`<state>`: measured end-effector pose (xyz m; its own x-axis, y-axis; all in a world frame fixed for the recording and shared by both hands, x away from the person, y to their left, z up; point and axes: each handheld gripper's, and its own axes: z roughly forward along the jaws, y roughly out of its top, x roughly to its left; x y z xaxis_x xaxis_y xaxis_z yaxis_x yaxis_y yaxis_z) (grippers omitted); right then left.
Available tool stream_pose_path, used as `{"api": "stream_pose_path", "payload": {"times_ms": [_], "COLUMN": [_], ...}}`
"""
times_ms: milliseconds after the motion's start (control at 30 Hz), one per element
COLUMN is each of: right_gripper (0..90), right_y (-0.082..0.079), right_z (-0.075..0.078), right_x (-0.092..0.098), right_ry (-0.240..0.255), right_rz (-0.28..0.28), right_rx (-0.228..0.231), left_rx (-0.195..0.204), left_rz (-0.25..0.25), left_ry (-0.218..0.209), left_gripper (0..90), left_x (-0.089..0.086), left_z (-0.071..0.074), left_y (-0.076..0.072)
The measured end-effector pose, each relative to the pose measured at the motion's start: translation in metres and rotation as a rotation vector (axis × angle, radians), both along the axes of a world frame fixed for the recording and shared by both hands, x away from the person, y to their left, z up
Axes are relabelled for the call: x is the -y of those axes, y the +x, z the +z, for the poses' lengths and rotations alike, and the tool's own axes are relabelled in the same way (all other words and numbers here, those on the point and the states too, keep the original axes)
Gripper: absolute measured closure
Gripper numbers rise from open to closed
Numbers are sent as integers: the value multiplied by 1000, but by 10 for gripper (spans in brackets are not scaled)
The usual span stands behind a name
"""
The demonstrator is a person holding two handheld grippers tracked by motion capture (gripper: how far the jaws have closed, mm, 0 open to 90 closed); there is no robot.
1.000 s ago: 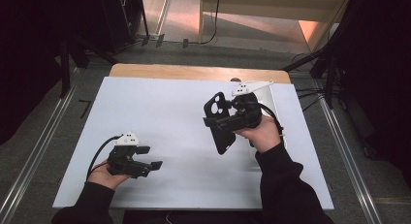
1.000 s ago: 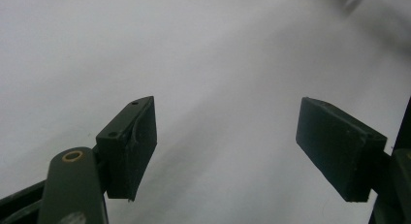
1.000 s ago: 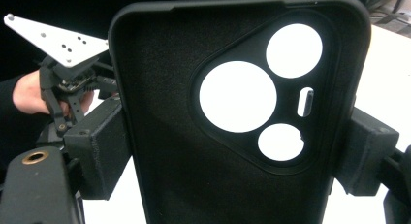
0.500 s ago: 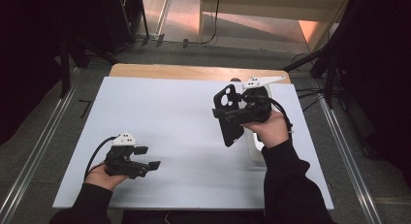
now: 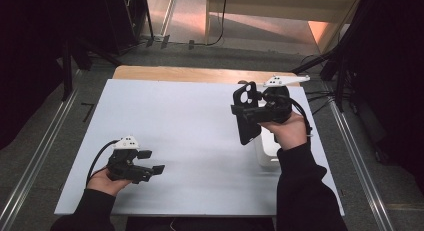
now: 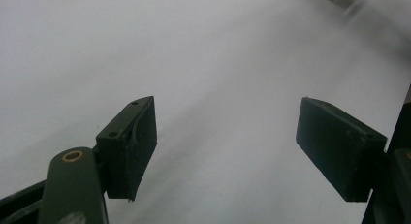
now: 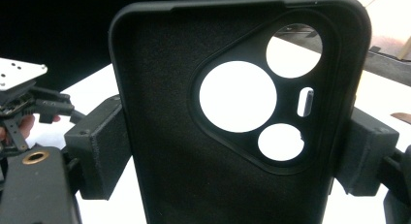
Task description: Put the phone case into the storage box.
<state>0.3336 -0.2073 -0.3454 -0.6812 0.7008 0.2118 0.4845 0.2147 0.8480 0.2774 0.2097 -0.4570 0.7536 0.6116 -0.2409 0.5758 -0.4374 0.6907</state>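
Note:
A black phone case [image 7: 232,117] with round camera cut-outs stands upright between the jaws of my right gripper [image 7: 228,151], which is shut on its two long edges. In the high view the same phone case [image 5: 246,113] hangs above the right side of the white table [image 5: 190,116], held by the right gripper [image 5: 250,112]. My left gripper [image 5: 152,162] rests low near the table's front left corner, jaws open. Its two black pads [image 6: 131,144] stand wide apart over bare white surface, with the left gripper [image 6: 237,151] holding nothing.
A white box-like object [image 5: 265,151] lies on the table under the right hand, partly hidden by the wrist. A wooden strip [image 5: 200,73] runs along the table's far edge. Dark stands and cables crowd the floor at the right [image 5: 345,81].
My right hand has carried the phone case to the right and slightly up, turning it more upright. The left hand has stayed where it was.

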Motion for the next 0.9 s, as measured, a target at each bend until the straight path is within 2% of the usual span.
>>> {"api": "stream_pose_path", "payload": {"times_ms": [500, 600, 733, 900], "right_gripper": [130, 130, 130, 130], "right_y": [0, 0, 4, 11], "right_z": [4, 4, 3, 0], "right_x": [32, 38, 42, 45], "right_ry": [30, 30, 33, 26], "right_rz": [-121, -144, -181, -222], "right_rx": [19, 19, 34, 29], "left_rx": [-7, -14, -23, -20], "left_rz": [5, 11, 11, 10], "left_ry": [5, -8, -9, -7], "left_gripper": [226, 226, 225, 226], "left_x": [-1, -2, -2, -2], "left_z": [0, 0, -1, 0], "left_y": [1, 1, 2, 2]}}
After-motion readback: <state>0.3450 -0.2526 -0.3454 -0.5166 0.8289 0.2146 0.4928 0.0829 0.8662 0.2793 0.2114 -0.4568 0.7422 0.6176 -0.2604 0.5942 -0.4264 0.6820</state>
